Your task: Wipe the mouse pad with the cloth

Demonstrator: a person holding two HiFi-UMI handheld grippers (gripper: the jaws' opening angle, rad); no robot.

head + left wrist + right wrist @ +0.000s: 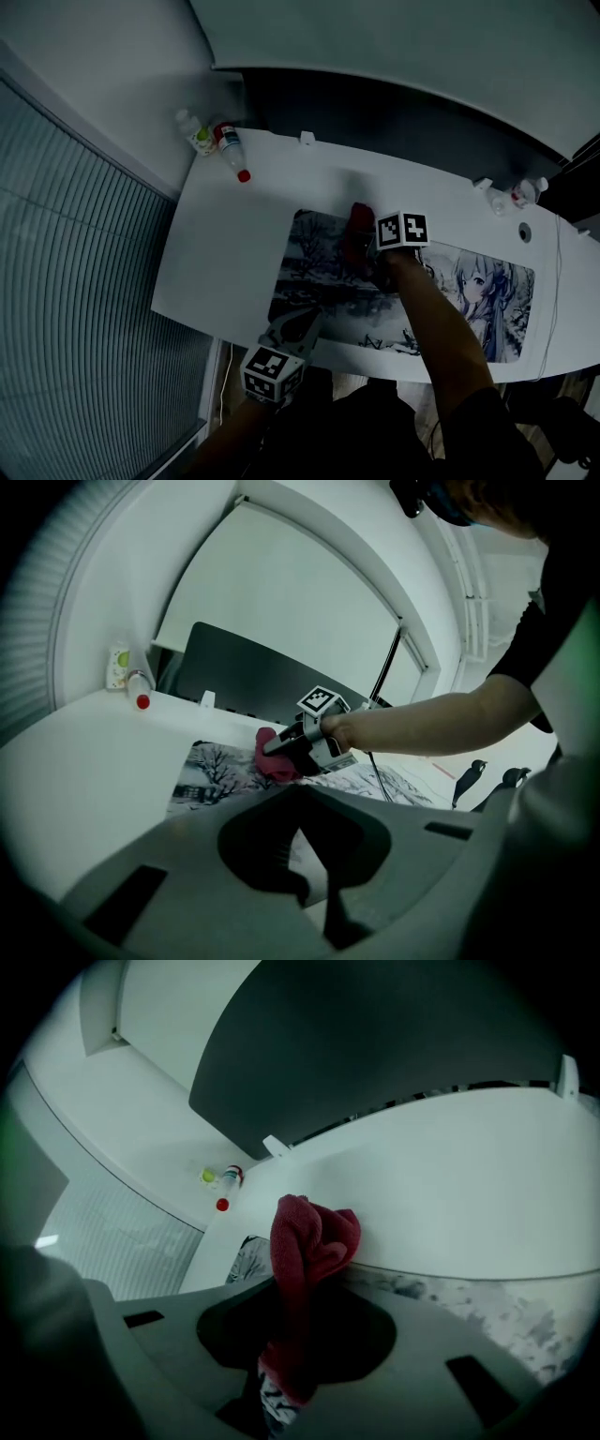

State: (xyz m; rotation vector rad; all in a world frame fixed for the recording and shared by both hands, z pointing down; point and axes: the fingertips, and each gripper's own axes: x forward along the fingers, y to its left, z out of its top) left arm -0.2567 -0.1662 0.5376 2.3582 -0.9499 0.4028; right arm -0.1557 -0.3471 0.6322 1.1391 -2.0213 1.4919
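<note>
The right hand-held gripper [281, 1372] clamps the red cloth [311, 1239] on the mouse pad [469, 323]. The left hand-held gripper [302, 325], jaws together, rests by the table's [220, 258] near edge.

A red cloth [359, 236] sits bunched in the right gripper [366, 258] on the left part of the printed mouse pad [469, 319]. The left gripper [302, 323] points at the pad's near edge. Two bottles [217, 143] lie at the white table's [225, 253] far left corner.

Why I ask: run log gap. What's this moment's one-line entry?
step: wiping | right gripper: shut on red cloth, at far edge of mouse pad | left gripper: shut, empty, at pad's near edge
</note>
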